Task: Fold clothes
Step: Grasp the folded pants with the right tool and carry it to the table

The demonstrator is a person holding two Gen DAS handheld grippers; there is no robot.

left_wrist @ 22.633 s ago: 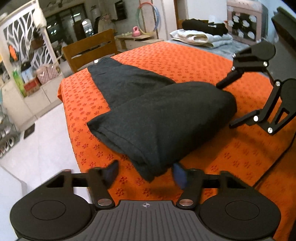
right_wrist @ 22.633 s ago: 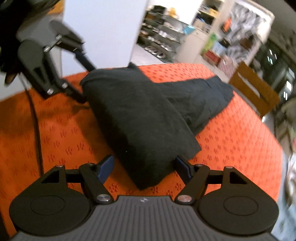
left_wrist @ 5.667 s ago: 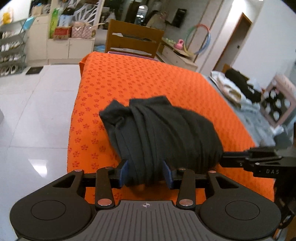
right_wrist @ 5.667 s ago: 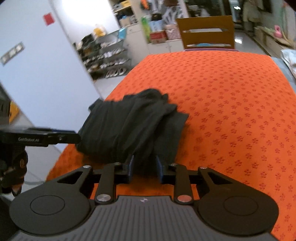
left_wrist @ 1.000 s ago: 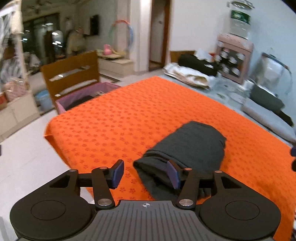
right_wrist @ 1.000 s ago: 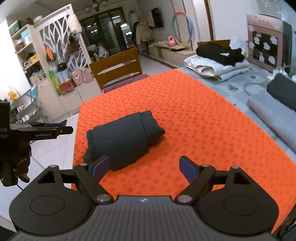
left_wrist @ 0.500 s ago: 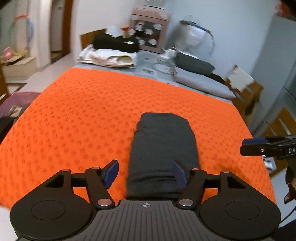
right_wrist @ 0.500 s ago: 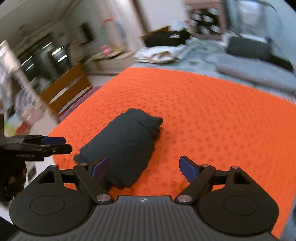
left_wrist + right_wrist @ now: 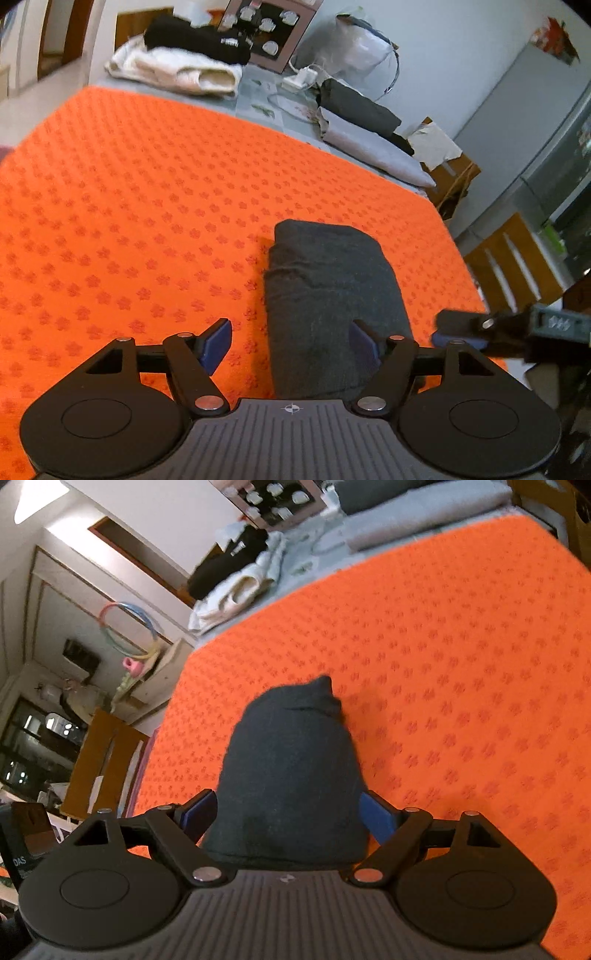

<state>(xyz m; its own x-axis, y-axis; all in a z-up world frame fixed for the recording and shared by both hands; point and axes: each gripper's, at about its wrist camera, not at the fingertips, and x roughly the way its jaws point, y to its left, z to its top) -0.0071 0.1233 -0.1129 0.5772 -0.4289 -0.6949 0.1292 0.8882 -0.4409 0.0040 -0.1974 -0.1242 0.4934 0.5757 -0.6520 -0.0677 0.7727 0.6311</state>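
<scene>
Orange flower-patterned cloth spread wide over the table, with a dark grey folded garment lying on it near one edge, long axis running away from both cameras. Legible only as "DAS" on a black part at the left edge of the right wrist view; left wrist view alone showing the right gripper just beside the garment, right wrist view alone a hoop on the wall. Left gripper spread wide and empty with one blue fingertip over the garment; right gripper's fingers wide apart, straddling the near end, grip not clear.
</scene>
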